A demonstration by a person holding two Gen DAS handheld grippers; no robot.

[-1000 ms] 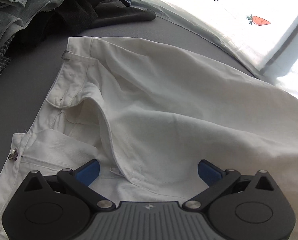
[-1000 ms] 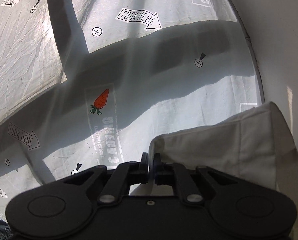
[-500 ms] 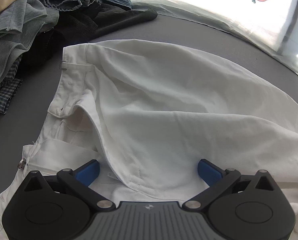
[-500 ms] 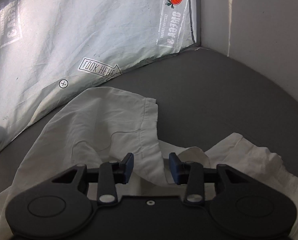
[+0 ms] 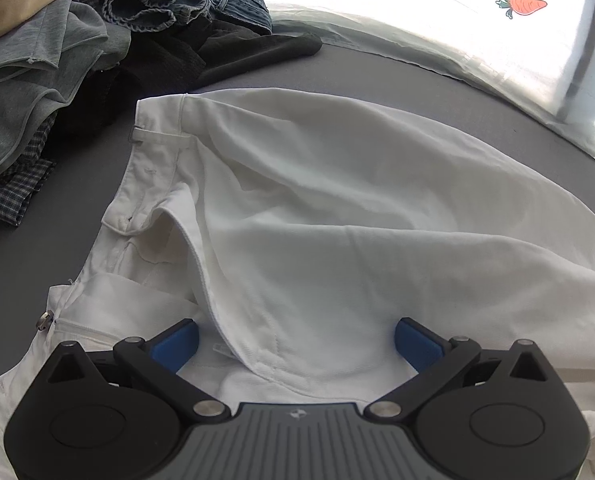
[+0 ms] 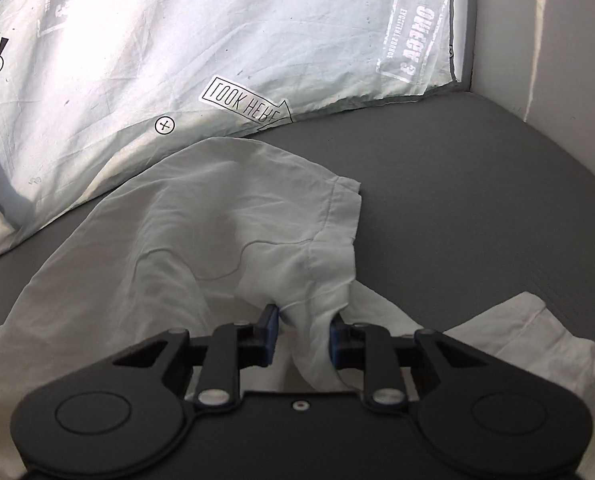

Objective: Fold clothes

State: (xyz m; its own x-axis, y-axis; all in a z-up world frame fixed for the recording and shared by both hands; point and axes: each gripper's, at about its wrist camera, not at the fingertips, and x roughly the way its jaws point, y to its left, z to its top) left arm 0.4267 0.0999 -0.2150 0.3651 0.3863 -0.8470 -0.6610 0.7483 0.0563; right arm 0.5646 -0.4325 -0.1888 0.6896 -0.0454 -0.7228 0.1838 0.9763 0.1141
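Observation:
White trousers (image 5: 337, 200) lie spread on the grey surface (image 5: 37, 248), waistband and belt loop (image 5: 137, 134) to the left and a metal button (image 5: 43, 320) near the front. My left gripper (image 5: 297, 340) hovers wide open over the crotch seam, with nothing between its blue pads (image 5: 177, 342). In the right wrist view one trouser leg (image 6: 217, 220) is rumpled, its hem turned toward the far side. My right gripper (image 6: 303, 334) is closing on a bunched fold of that leg, and the pads pinch the cloth.
A heap of other clothes (image 5: 57, 40), denim, grey, black and checked, sits at the back left. A crumpled white printed sheet (image 6: 177, 40) with carrot and arrow marks lines the far edge. A white wall (image 6: 557, 20) bounds the grey surface (image 6: 477, 200) on the right.
The right gripper came down from in front of the printed sheet with the leg's end, let it go, and closed again on a fold of the leg. The left gripper barely shifted and stayed open.

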